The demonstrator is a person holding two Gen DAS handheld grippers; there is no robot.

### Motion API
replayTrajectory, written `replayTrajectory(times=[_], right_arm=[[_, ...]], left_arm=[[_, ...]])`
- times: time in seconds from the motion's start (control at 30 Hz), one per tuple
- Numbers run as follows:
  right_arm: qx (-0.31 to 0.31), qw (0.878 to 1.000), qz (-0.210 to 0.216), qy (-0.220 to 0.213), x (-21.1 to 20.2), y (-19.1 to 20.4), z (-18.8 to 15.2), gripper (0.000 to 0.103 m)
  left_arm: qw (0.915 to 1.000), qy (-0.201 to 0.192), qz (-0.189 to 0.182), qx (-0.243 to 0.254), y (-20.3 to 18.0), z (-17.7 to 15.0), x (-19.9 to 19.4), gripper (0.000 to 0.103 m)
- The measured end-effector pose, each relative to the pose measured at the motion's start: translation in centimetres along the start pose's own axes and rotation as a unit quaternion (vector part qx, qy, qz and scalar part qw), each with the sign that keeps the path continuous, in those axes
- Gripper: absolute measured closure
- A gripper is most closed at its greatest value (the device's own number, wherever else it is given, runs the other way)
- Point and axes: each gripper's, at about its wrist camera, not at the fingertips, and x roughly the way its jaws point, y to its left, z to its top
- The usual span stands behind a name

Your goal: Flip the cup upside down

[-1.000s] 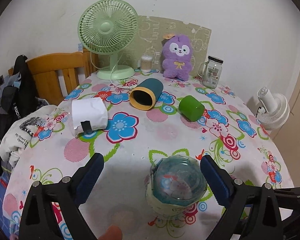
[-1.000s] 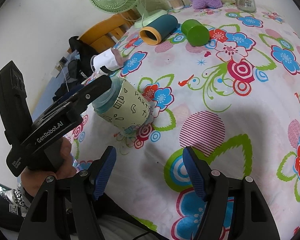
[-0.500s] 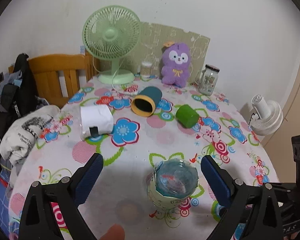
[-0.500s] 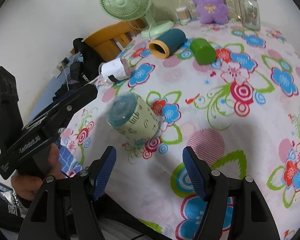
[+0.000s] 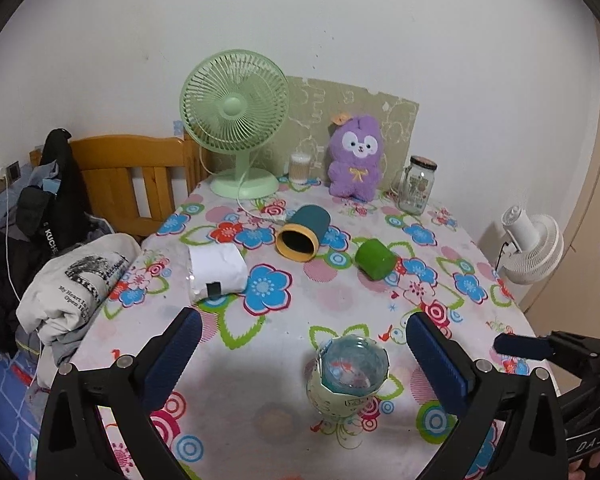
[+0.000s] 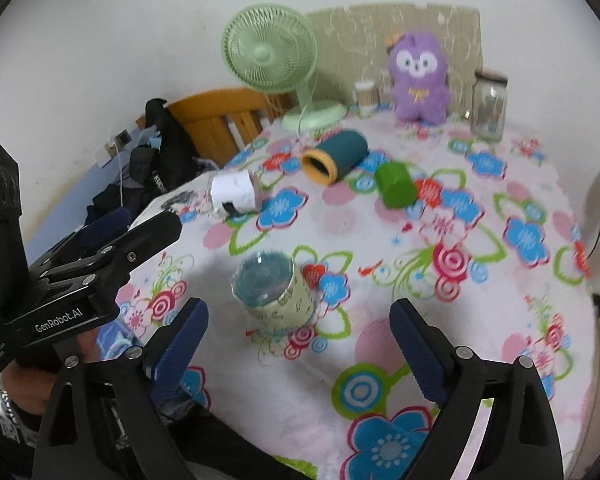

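Observation:
A clear cup with a pale green paper sleeve [image 5: 348, 380] stands on the flowered tablecloth with its flat base up; it also shows in the right wrist view [image 6: 274, 294]. My left gripper [image 5: 304, 360] is open and empty, drawn back from the cup, which lies between and beyond its fingers. My right gripper [image 6: 298, 348] is open and empty, just in front of the cup. The left gripper's body [image 6: 80, 280] shows at the left of the right wrist view.
Lying on their sides farther back are a teal cup with a yellow rim [image 5: 302, 232], a green cup [image 5: 374, 258] and a white-wrapped cup [image 5: 216, 268]. A green fan [image 5: 236, 120], a purple plush [image 5: 354, 160] and a jar [image 5: 416, 190] stand at the back. Clothes [image 5: 72, 280] lie at the left edge.
My left gripper has pulled back and up, away from the cup, which stays standing on the table. My right gripper has also risen and drawn back.

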Motion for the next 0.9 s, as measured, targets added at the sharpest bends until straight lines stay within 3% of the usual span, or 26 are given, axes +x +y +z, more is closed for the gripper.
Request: replayTrajectory(times=[0.33,0.9], right_arm=[[0.002,0.998,-0.018,-0.054,-2.8,0.4,0.9,0.006],[0.0,0.998,-0.02,-0.061,-3.4,0.7,1.0,0.006]], left_arm=[[0.9995,-0.032,0.005,-0.002,0.4,1.1,-2.3,0.0],[0.9996,-0.029,0.003,-0.003,0.0,1.1,-2.3,0.0]])
